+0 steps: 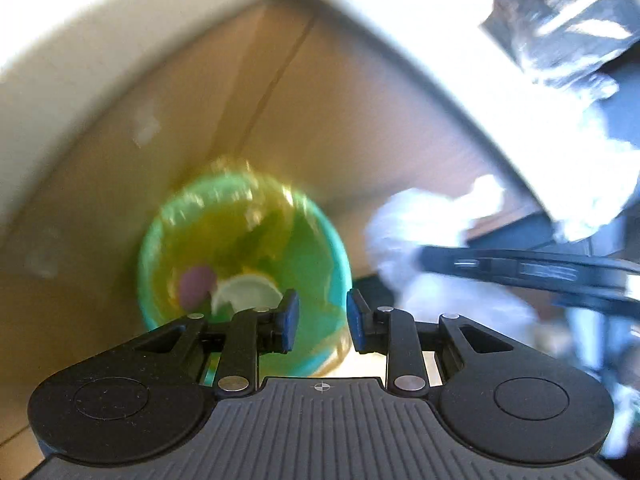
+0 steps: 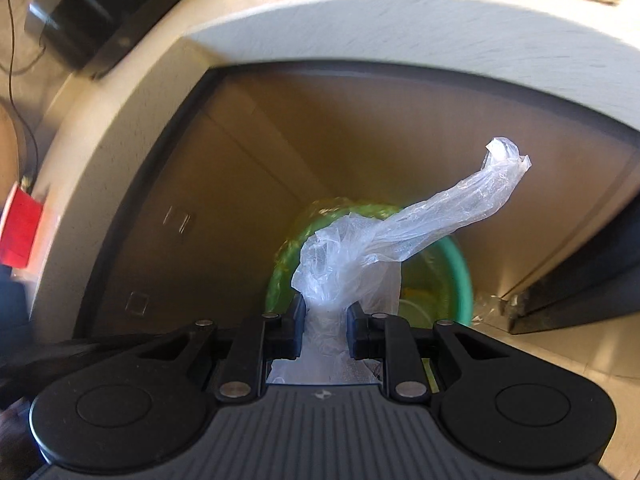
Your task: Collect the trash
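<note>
Left gripper [image 1: 322, 322] is pointing down over a green bin [image 1: 244, 256] lined with a yellowish bag. Its jaws are standing apart with nothing between the blue pads [image 1: 291, 320]. Whole view is motion-blurred. Inside the bin, a purple blob [image 1: 196, 286] and a pale round piece [image 1: 246, 294] are lying low in the bag, sitting at about 10 o'clock from the gripper tips; what they are is too blurred to tell. The bin is sitting under a pale countertop edge [image 1: 80, 92], against a brown cabinet front [image 1: 320, 120].

At 3 o'clock from the bin a whitish plastic lump [image 1: 432, 248] is showing, with the dark body of the other gripper [image 1: 532, 272] crossing in front of it.

Right gripper [image 2: 327, 330] is pinching a clear plastic bag [image 2: 400, 236]; its jaws are nearly together, with the film bunched between the pads [image 2: 298, 332]. The bag's free end is sticking up and out toward 1 o'clock, twisted into a tail. It is hanging directly above the green bin [image 2: 448, 276], which is lying at 12 o'clock just past the tips.

A black box [image 2: 100, 12] is sitting on the counter at 10 o'clock, and a red object [image 2: 20, 224] is at the 9 o'clock edge. More crumpled clear plastic [image 2: 492, 308] is lying on the floor at 3 o'clock of the bin, by a dark cabinet base [image 2: 580, 296].
</note>
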Motion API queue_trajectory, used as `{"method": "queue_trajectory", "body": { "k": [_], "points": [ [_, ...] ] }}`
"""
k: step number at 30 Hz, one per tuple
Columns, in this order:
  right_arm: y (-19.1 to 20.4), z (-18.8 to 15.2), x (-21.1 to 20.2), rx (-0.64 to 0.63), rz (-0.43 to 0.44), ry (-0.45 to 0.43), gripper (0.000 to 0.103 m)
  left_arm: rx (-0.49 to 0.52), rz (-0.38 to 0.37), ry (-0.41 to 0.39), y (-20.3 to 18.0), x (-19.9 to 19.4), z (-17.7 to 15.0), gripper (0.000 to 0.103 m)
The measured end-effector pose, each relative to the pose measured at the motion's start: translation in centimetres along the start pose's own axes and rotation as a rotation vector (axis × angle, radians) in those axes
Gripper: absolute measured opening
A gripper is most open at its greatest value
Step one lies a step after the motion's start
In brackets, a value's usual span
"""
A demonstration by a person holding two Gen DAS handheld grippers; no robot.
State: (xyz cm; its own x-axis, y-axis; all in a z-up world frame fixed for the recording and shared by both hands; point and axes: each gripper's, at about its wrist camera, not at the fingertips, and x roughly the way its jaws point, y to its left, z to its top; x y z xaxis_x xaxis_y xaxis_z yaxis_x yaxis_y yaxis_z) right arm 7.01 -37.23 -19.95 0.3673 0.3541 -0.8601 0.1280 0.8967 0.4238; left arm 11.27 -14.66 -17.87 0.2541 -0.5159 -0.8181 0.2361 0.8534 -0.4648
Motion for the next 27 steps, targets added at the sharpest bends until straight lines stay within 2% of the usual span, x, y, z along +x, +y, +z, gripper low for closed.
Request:
{"method": "queue_trajectory", "body": {
  "k": [4, 7, 10, 13, 18, 21, 24, 27],
  "points": [
    [0.8, 0.9, 3.5, 0.018, 0.071, 0.09, 0.02, -0.02, -0.035, -0.137, -0.4, -6.5, -0.5, 0.029],
    [1.2, 1.5, 7.1, 0.054, 0.107, 0.19, 0.021, -0.041, -0.013, -0.232, 0.1, -10.4, -0.8, 0.029],
    [1.7, 2.0, 10.1, 0.065, 0.127, 0.254, 0.025, -0.065, 0.019, -0.308, 1.1, -13.4, -1.1, 0.029],
    [2.1, 2.4, 11.4, 0.054, 0.072, 0.264, 0.039, -0.11, 0.074, -0.371, 2.1, -16.0, -1.5, 0.029],
    [2.8, 2.5, 10.0, 0.058, 0.021, 0.214, 0.04, -0.133, 0.12, -0.419, 3.4, -17.2, -2.3, 0.029],
    [2.7, 2.7, 8.1, 0.038, -0.027, 0.169, 0.041, -0.144, 0.119, -0.441, 4.3, -18.1, -2.4, 0.029],
    [3.4, 2.5, 6.1, -0.044, -0.153, 0.104, 0.041, -0.164, 0.12, -0.463, 4.8, -18.9, -2.3, 0.029],
    [5.4, 2.2, 3.8, -0.187, -0.291, -0.015, 0.041, -0.185, 0.143, -0.478, 5.5, -19.8, -1.9, 0.029]
  ]
}}
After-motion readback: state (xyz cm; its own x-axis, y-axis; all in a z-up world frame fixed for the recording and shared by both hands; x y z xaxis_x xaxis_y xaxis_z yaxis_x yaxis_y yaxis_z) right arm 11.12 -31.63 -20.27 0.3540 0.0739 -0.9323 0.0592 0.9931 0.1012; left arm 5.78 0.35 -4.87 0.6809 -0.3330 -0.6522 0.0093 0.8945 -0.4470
